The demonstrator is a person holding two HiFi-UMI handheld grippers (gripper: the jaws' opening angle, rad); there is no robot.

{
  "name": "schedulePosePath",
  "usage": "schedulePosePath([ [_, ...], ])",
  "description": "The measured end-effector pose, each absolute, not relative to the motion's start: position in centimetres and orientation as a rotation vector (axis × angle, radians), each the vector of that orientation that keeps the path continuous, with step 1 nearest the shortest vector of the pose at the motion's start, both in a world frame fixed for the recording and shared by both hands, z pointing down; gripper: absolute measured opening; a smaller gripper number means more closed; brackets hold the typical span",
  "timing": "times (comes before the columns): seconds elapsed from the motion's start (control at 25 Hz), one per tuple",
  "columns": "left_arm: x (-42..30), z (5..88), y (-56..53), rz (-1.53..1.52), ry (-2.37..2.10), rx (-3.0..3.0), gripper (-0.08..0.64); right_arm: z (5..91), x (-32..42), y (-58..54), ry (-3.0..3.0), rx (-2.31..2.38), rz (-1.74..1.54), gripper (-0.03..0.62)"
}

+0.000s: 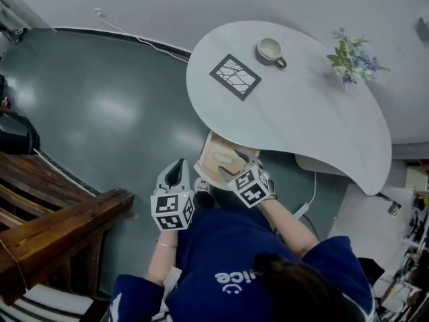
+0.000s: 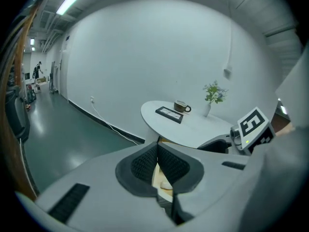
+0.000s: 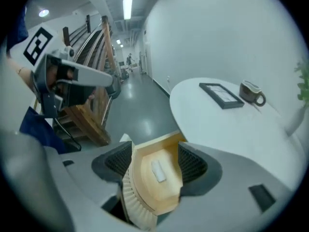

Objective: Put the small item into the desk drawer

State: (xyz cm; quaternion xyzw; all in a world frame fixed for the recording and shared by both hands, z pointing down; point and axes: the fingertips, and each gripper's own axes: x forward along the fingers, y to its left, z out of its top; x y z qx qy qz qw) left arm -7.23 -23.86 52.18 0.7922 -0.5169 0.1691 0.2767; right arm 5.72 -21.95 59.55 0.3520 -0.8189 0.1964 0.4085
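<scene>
A small white item (image 3: 158,171) lies flat inside the open wooden drawer (image 3: 145,190) under the white table (image 1: 301,113). It also shows in the head view as a pale patch (image 1: 224,158) in the drawer (image 1: 213,147). My right gripper (image 3: 155,161) hovers just above the drawer, open, with nothing between its fingers. My left gripper (image 1: 176,170) hangs to the left of the drawer with its pads (image 2: 145,163) together, shut and holding nothing. Through the slit below them I see part of the drawer (image 2: 161,180).
On the table stand a framed picture (image 1: 234,76), a cup (image 1: 271,50) and a small vase of flowers (image 1: 352,59). Dark wooden stairs (image 1: 53,220) fill the lower left. A cable (image 1: 134,37) runs along the wall on the grey floor.
</scene>
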Motion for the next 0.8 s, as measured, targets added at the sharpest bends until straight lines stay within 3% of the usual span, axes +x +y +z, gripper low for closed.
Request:
schedulePosePath([
  [0.6,-1.7,49.3,-27.4,0.428,-1.167,2.417,0.003,51.7,11.1,-22.2,-2.132,1.445,0.636,0.299],
  [0.8,0.7,48.6,-26.2,0.419,-1.075,2.478,0.003,50.3,11.8,-21.6,-2.132,1.549,0.586,0.173],
])
